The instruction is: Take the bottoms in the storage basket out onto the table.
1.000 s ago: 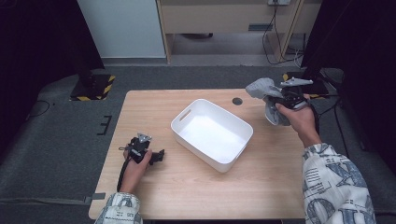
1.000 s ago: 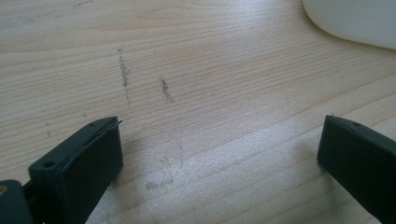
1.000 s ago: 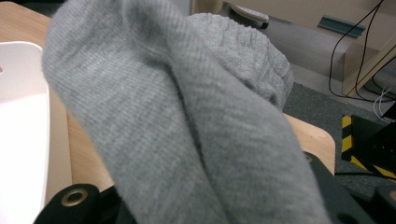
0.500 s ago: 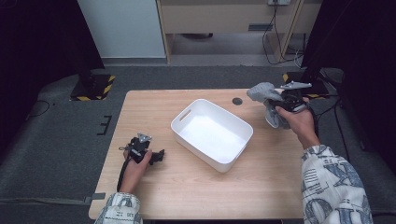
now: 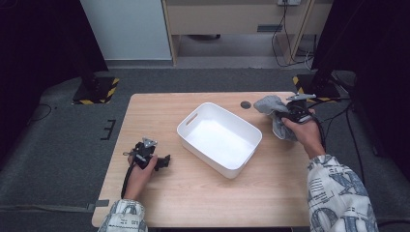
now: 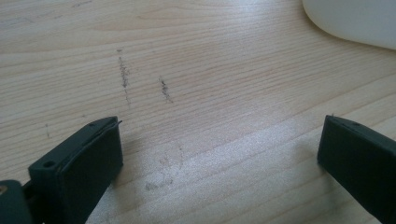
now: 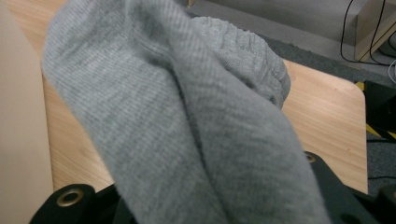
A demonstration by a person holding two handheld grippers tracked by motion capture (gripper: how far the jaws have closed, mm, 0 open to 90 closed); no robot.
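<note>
Right tool [image 5: 290, 112] pinches a crumpled grey knitted cloth [image 5: 270, 107] over the light wooden worktop's [image 5: 203, 193] far right corner (beside a white plastic tub [image 5: 220, 138]); left tool [image 5: 163, 161] rests spread, holding nothing.

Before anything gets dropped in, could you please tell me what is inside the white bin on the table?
From the high view, the white bin holds nothing; its bare floor shows. Its near wall hides a strip of floor. The grey cloth is outside it, in the right gripper.
</note>
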